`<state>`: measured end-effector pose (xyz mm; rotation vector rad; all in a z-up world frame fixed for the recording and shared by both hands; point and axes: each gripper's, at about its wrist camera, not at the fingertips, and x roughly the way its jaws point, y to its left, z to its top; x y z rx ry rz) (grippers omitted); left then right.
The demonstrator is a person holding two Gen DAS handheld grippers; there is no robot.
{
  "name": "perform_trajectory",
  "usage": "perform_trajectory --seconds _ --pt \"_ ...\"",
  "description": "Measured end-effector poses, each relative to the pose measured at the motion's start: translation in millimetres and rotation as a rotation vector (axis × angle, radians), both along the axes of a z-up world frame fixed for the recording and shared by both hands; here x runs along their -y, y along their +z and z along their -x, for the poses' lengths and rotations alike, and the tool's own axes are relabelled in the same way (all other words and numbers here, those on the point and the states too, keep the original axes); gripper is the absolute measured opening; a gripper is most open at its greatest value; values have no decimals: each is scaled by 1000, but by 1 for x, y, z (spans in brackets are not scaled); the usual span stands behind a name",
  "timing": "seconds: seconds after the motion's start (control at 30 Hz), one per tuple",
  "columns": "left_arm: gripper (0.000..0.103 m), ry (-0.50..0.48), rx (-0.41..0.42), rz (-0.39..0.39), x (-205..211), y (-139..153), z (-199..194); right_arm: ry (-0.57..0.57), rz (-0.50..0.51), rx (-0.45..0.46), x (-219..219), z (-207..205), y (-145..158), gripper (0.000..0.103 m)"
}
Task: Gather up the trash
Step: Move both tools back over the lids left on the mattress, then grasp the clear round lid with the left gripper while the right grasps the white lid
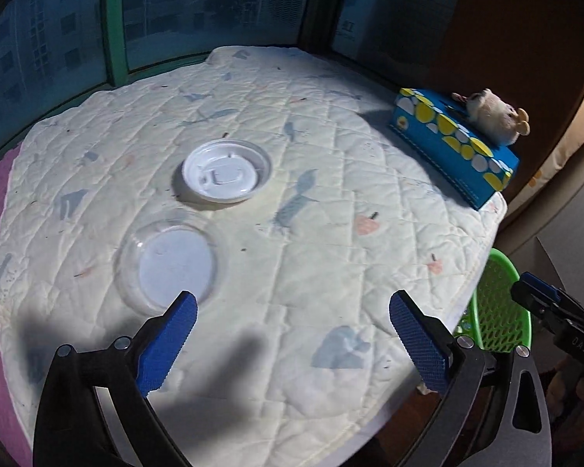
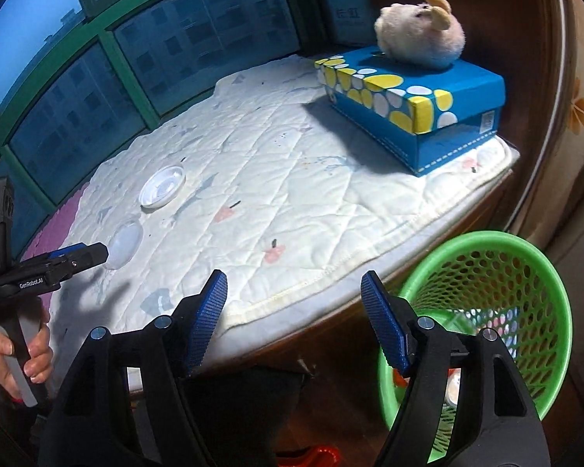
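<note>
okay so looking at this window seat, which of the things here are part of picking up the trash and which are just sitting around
Part of the job:
- white plastic lid
- clear plastic lid
- green mesh bin, beside the seat, already holding some items
- left gripper and right gripper, both open and empty

Just sitting around:
- blue tissue box
- plush toy resting on it
- quilted pad

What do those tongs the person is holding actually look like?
Each pair of tongs, left and right, has two black plastic arms joined with silver rivets, ending in ridged blue pads. The left body carries small white lettering and a grey handle. No sleeve shows.
</note>
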<state>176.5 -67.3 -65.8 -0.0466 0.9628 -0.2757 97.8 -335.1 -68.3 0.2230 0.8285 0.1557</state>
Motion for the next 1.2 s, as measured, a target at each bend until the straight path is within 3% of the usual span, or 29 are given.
perform_trajectory --seconds 0.23,0.5,1.03,1.2 --pt "96 27 -4 -75 -45 -16 -16 59 5 -4 -31 -18 2 72" --pt "96 -19 -25 -130 -50 -37 -30 115 25 -16 -61 -35 1 73" --pt "96 -54 -86 -103 -59 -61 -53 198 58 -28 -104 -69 -2 73" --pt "96 -70 -66 -111 -57 -62 -53 217 67 -31 -115 -81 -2 73"
